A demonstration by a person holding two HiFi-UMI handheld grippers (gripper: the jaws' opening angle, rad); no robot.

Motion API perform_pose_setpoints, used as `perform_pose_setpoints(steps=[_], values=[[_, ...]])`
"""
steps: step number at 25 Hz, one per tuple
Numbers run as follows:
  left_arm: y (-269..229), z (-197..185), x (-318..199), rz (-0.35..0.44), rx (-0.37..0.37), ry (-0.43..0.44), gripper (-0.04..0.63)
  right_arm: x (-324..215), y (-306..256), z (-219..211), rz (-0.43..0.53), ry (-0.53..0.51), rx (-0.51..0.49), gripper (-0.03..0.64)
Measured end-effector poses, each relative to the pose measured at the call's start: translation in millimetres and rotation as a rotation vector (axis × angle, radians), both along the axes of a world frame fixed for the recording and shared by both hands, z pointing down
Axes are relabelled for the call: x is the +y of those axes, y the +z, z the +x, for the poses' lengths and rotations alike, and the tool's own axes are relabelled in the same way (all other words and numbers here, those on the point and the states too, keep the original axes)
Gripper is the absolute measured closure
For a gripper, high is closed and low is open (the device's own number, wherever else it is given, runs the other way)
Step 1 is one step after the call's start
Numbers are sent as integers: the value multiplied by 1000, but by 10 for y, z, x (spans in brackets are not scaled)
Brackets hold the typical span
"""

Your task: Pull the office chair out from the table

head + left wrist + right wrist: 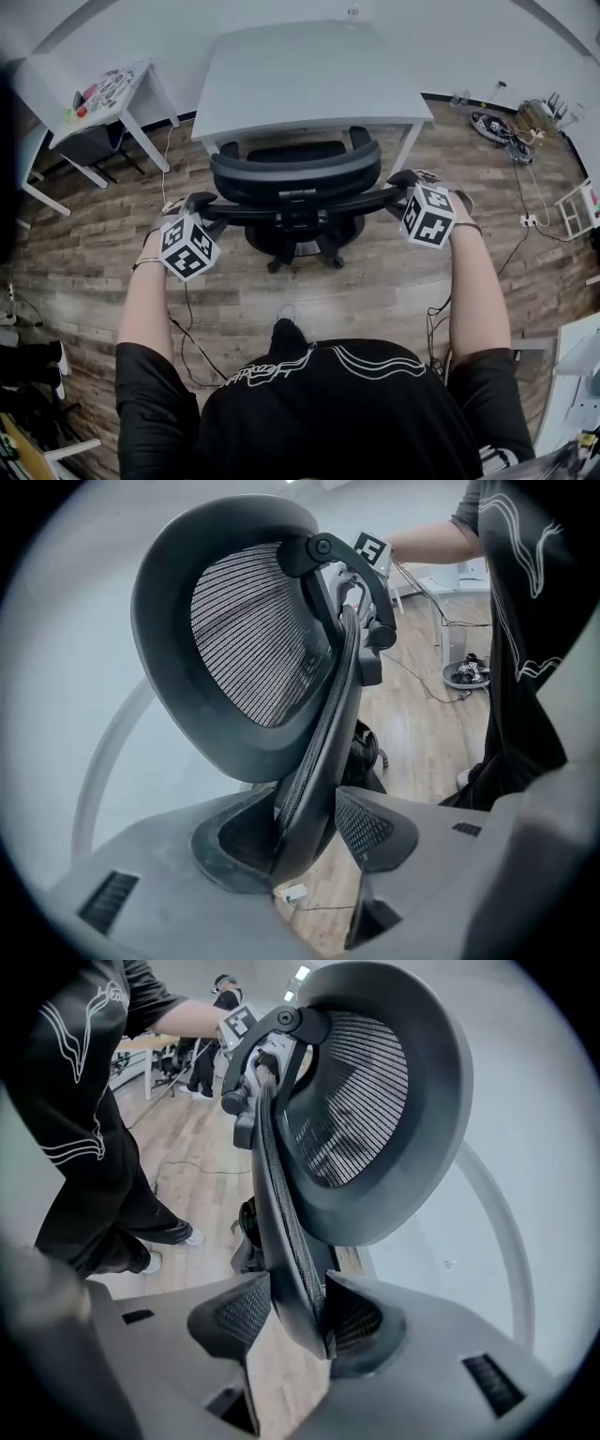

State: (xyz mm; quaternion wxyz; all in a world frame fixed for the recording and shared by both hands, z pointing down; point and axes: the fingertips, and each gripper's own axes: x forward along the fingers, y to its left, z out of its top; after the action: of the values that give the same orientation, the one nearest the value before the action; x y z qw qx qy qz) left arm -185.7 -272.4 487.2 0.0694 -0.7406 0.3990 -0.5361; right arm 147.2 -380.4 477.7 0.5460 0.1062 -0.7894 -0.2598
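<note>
A black mesh office chair (295, 178) stands on the wood floor, its seat tucked under the front edge of the white table (309, 75). My left gripper (200, 202) is at the left end of the backrest and my right gripper (411, 180) at the right end. In the left gripper view the backrest (248, 630) rises ahead, and its frame edge runs down between the jaws of the left gripper (309, 832), pads against it. The right gripper (300, 1312) likewise clamps the opposite edge of the backrest (366, 1101).
A small white side table (103, 94) with items stands at the far left. Cables and gear (497, 127) lie on the floor at the right, beside a white rack (581, 206). The person's shoe (286, 314) is just behind the chair base (300, 248).
</note>
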Motion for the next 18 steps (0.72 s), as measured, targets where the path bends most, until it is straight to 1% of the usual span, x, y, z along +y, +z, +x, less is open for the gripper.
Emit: perform_pose_setpoints(steps=[9, 14, 18], values=[[3, 257, 481, -7, -6, -34, 399, 435, -12, 243, 9, -39, -22, 417], [160, 476, 928, 13, -14, -50, 397, 850, 142, 450, 17, -50, -35, 417], [128, 535, 1003, -8, -6, -55, 397, 905, 110, 503, 0, -51, -28, 417]])
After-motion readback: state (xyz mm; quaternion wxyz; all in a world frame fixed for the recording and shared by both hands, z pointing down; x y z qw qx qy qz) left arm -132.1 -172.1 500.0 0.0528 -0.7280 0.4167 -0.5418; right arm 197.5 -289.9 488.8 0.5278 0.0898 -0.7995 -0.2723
